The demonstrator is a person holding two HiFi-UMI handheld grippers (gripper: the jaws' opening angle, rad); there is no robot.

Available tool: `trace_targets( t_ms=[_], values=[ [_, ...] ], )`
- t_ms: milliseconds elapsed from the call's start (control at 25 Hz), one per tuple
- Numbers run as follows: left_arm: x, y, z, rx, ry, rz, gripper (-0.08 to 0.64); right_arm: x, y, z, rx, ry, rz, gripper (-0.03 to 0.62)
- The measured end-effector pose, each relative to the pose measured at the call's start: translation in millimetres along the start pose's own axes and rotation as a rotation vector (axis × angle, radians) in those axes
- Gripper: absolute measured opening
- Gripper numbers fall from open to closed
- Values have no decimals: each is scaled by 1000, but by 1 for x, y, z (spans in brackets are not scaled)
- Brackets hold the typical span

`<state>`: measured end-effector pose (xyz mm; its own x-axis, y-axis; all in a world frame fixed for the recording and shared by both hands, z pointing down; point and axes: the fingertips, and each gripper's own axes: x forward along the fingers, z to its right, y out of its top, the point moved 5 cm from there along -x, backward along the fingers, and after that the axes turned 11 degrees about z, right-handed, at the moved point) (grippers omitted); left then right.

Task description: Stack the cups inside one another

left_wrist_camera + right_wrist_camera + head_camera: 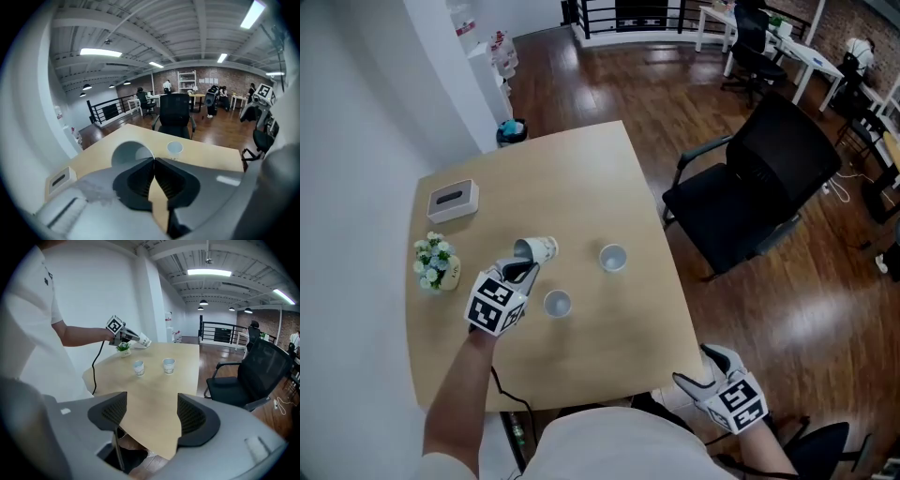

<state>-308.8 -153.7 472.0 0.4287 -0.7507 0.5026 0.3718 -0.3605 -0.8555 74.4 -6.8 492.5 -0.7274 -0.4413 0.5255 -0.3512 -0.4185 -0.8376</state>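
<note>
Cups, three, at pale worktop (581, 178). Left claw (523, 271) is pressed together on the rim of tipped cup (536, 250), mouth toward 9 o'clock. Second cup (613, 257) stands upright at its 3 o'clock, third cup (557, 304) upright at 5 o'clock. Right claw (696, 367) is spread and empty, off the worktop's near edge.

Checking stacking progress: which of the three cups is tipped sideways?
The cup gripped at its rim by the left hand-held gripper; the middle cup and the right cup stand upright on the table.
</note>
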Motion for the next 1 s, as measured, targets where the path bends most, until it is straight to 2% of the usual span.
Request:
trace_targets(
  t_ms=[160, 320, 480, 680, 1000],
  values=[
    [34, 37, 40, 98, -73, -47, 8, -14, -9, 22, 10, 30, 22, 331],
    [67, 51, 71, 197, -147, -141, 9, -26, -18, 40, 20, 42, 39, 331],
    [96, 45, 96, 278, -216, -263, 8, -40, -29, 58, 51, 33, 58, 331],
    [124, 36, 110, 352, -251, -387, 9, -57, -47, 68, 102, 22, 70, 330],
    [156, 17, 119, 406, -289, -514, 11, -77, -69, 83, 160, -15, 69, 328]
  ],
)
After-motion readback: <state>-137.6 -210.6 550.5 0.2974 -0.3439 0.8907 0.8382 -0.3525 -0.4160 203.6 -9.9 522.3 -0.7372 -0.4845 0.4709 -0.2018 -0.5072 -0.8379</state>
